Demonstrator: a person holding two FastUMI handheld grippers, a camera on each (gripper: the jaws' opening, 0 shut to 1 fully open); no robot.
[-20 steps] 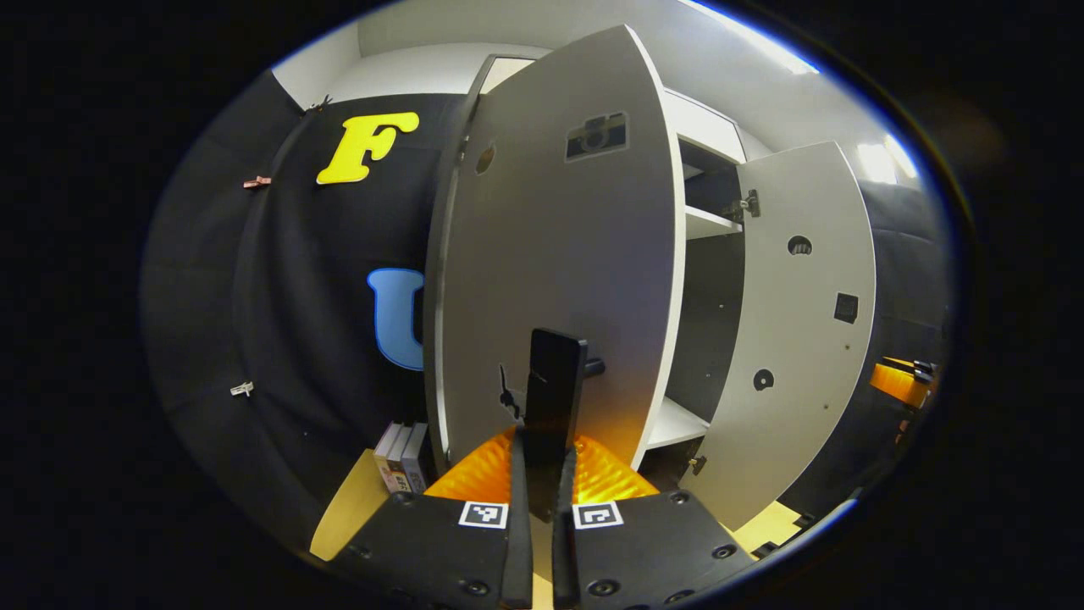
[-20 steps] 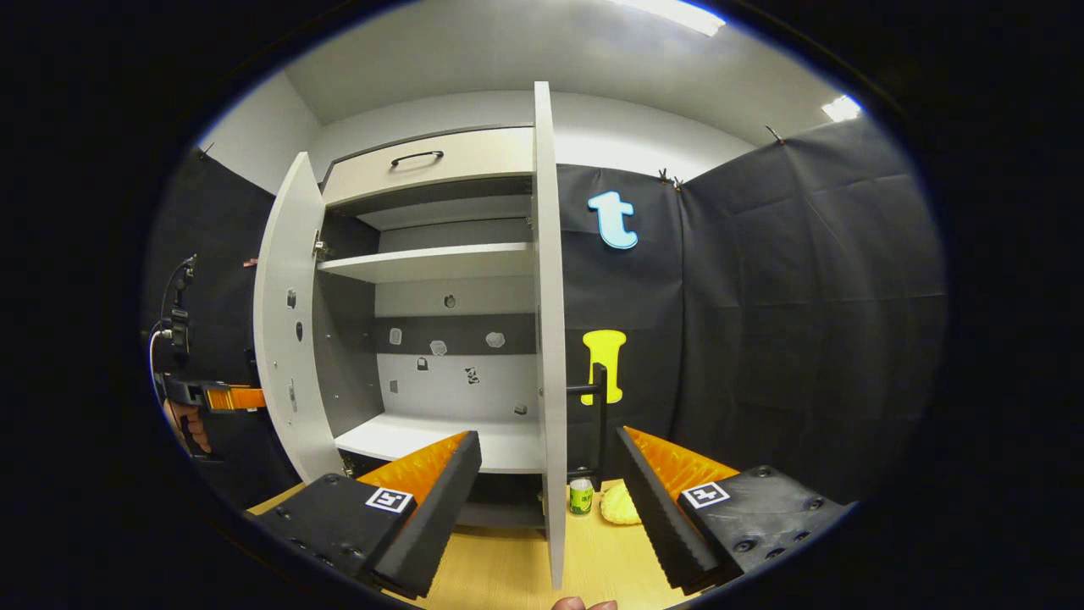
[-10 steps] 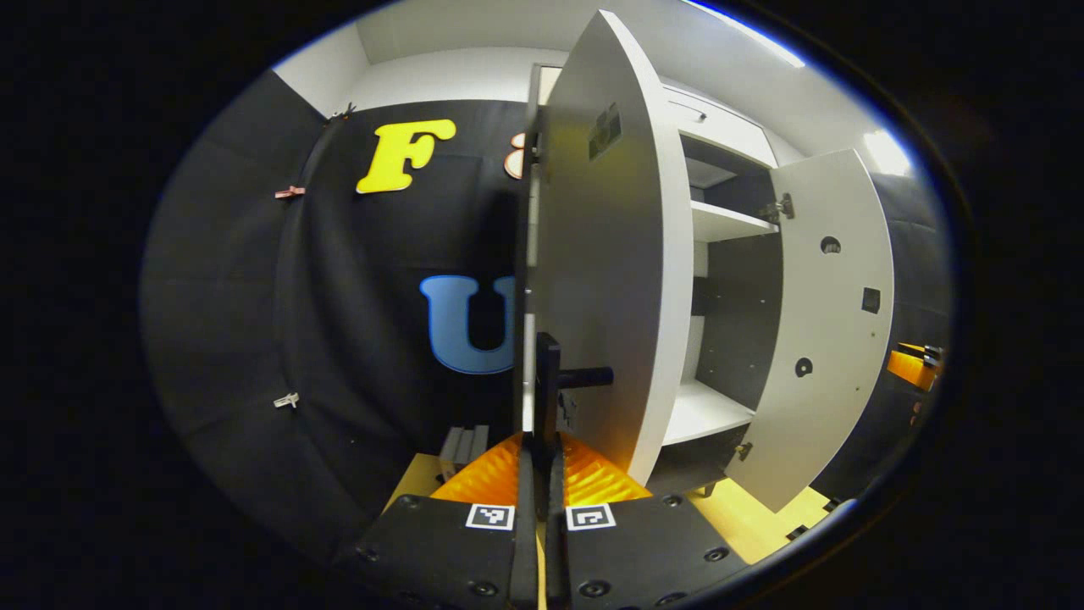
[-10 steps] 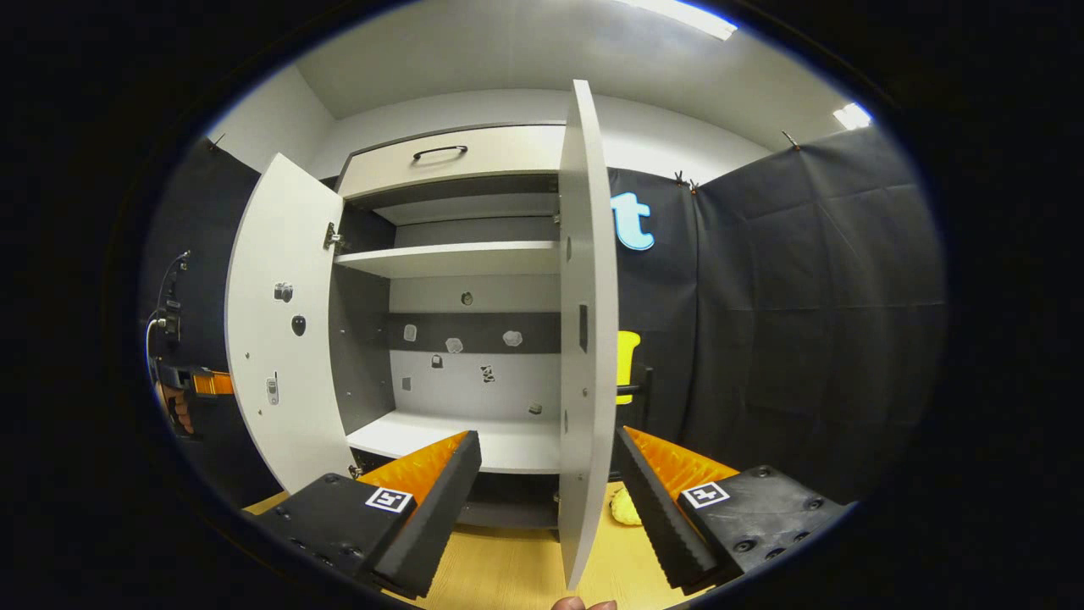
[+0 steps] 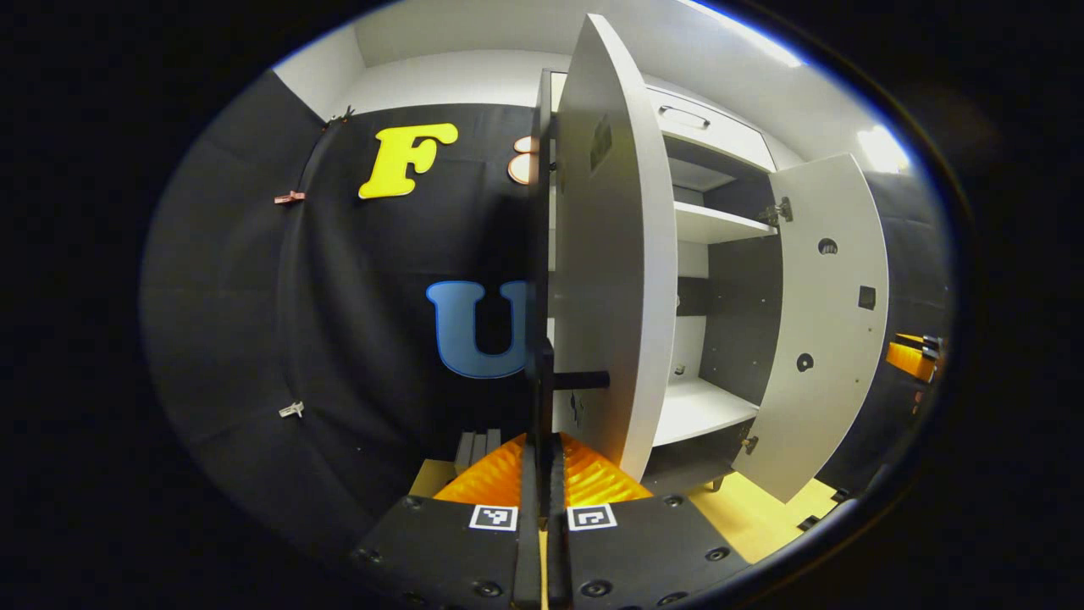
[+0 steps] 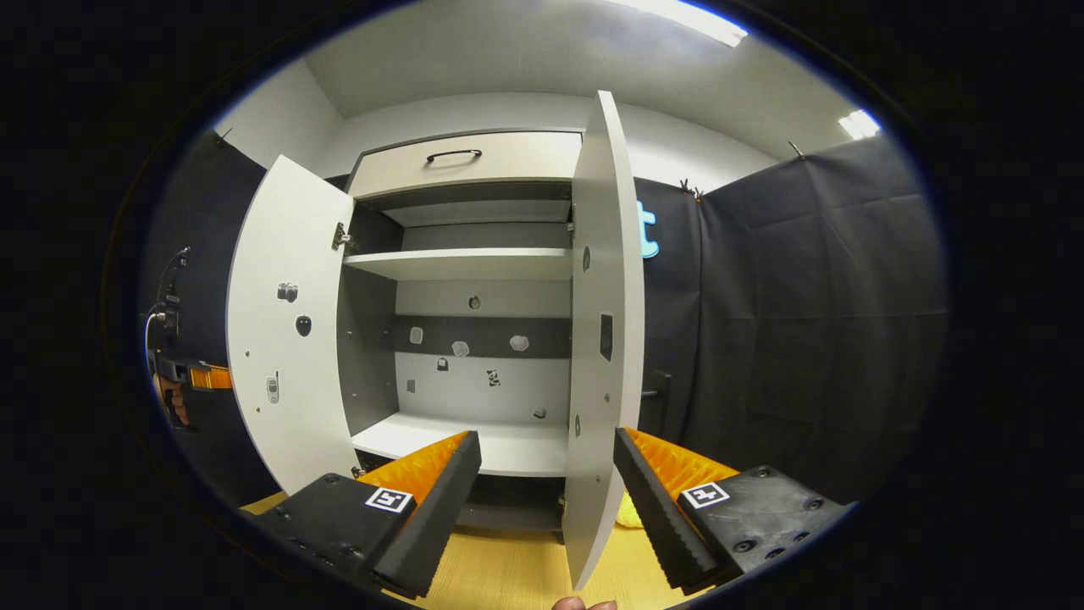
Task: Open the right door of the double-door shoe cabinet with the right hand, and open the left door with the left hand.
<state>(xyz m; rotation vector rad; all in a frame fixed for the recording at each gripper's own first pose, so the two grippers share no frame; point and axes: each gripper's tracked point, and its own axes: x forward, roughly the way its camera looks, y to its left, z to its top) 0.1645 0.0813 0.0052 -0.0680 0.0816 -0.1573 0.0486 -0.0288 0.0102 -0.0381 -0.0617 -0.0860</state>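
The white shoe cabinet (image 6: pixel 474 263) stands with both doors swung out. In the left gripper view the left door (image 5: pixel 605 254) shows almost edge-on, and my left gripper (image 5: pixel 542 447) is shut on its black bar handle (image 5: pixel 542 381). Farther right, the right door (image 5: pixel 834 322) hangs open with the other gripper (image 5: pixel 910 356) beyond it. In the right gripper view my right gripper (image 6: pixel 546 440) is open; the right door (image 6: pixel 603 339) hangs between its fingers without touching them, its handle (image 6: pixel 656 391) behind it. The left door (image 6: pixel 284 322) is at the left, with the left gripper (image 6: pixel 190 377) and a hand behind it.
Inside are white shelves (image 6: pixel 461 264), and a drawer (image 6: pixel 466 161) sits on top. Several books (image 5: pixel 478 445) stand on the wooden floor (image 6: pixel 508 572) left of the cabinet. A yellow object (image 6: pixel 627 512) lies behind the right door. Black cloth walls close in on both sides.
The left door has swung farther open with my left gripper on its handle. The right door now shows more of its inner face, hiding the small can beside it.
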